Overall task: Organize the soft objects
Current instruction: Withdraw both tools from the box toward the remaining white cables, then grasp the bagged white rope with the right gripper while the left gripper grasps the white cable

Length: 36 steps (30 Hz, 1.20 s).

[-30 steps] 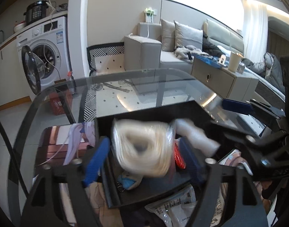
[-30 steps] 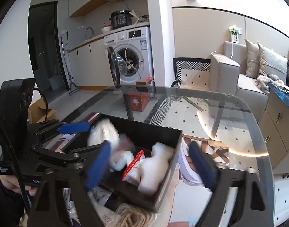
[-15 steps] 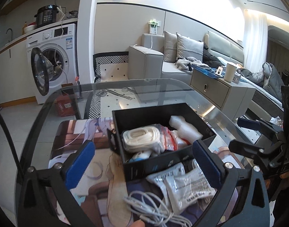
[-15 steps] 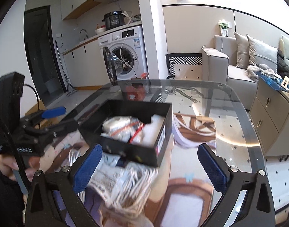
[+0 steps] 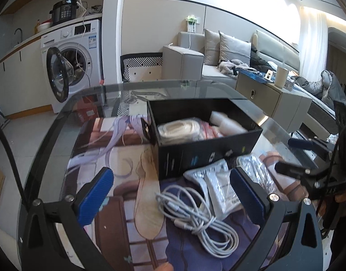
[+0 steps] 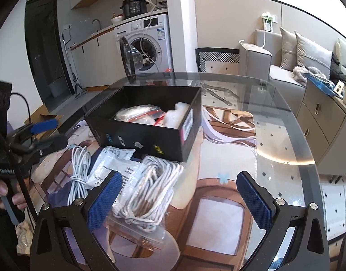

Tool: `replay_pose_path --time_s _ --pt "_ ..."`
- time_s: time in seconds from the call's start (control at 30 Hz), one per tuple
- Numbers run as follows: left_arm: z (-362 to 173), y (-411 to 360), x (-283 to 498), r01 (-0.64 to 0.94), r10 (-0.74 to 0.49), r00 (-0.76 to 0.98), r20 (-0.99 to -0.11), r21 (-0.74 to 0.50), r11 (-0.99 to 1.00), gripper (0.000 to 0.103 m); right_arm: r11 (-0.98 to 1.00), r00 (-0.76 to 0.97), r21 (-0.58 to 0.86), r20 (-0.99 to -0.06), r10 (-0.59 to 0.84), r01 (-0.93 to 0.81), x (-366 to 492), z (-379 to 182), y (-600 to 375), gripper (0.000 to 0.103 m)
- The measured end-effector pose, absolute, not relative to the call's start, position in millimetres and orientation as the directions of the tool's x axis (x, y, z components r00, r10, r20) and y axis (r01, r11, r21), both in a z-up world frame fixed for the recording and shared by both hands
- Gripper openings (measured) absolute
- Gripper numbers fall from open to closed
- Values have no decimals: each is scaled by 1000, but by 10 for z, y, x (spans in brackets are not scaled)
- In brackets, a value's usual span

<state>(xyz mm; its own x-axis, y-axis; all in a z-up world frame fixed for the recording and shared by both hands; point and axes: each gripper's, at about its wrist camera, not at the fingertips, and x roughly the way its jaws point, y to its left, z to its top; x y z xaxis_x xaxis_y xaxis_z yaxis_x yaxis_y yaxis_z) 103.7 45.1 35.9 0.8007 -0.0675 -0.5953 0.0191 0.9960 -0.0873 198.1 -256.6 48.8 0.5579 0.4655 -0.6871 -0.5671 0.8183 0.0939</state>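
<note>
While both grippers are hovering above the glass table (image 6: 286, 135), nothing is sitting between their pads.
Left gripper (image 5: 170, 194): jaws standing wide apart, holding nothing, white cable (image 5: 202, 219) lying below them.
Right gripper (image 6: 177, 196): jaws spread wide, empty, bagged rope (image 6: 148, 192) lying under its left pad.
Rope: long axis running from near toward the box.
Packets (image 5: 218, 187): lying flat just before the box.
Black box (image 5: 204, 149): sitting farther back, holding a bagged rope coil (image 5: 179, 128) and white wrap.
</note>
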Motion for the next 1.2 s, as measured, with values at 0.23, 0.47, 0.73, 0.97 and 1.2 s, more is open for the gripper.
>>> replay_pose_path --time_s 0.23,0.47,0.73,0.97,1.2 --pt "195 434 977 9 -61 777 -626 -86 996 103 834 539 90 -724 430 -544 2046 360 -2559 103" --pt "112 448 958 -6 -42 768 -640 -73 997 103 829 502 89 -758 416 -552 2087 214 -2437 103" --pt "53 512 933 -15 -36 760 -648 -73 997 103 847 499 102 -769 399 -521 2141 161 -2491 103" --pt "24 521 954 -13 -40 754 -656 -76 997 103 838 464 120 -786 408 -532 2143 103 -2434 103" --pt "0 517 968 -7 -47 746 -664 -79 997 103 807 434 126 -790 433 -576 2047 86 -2289 103"
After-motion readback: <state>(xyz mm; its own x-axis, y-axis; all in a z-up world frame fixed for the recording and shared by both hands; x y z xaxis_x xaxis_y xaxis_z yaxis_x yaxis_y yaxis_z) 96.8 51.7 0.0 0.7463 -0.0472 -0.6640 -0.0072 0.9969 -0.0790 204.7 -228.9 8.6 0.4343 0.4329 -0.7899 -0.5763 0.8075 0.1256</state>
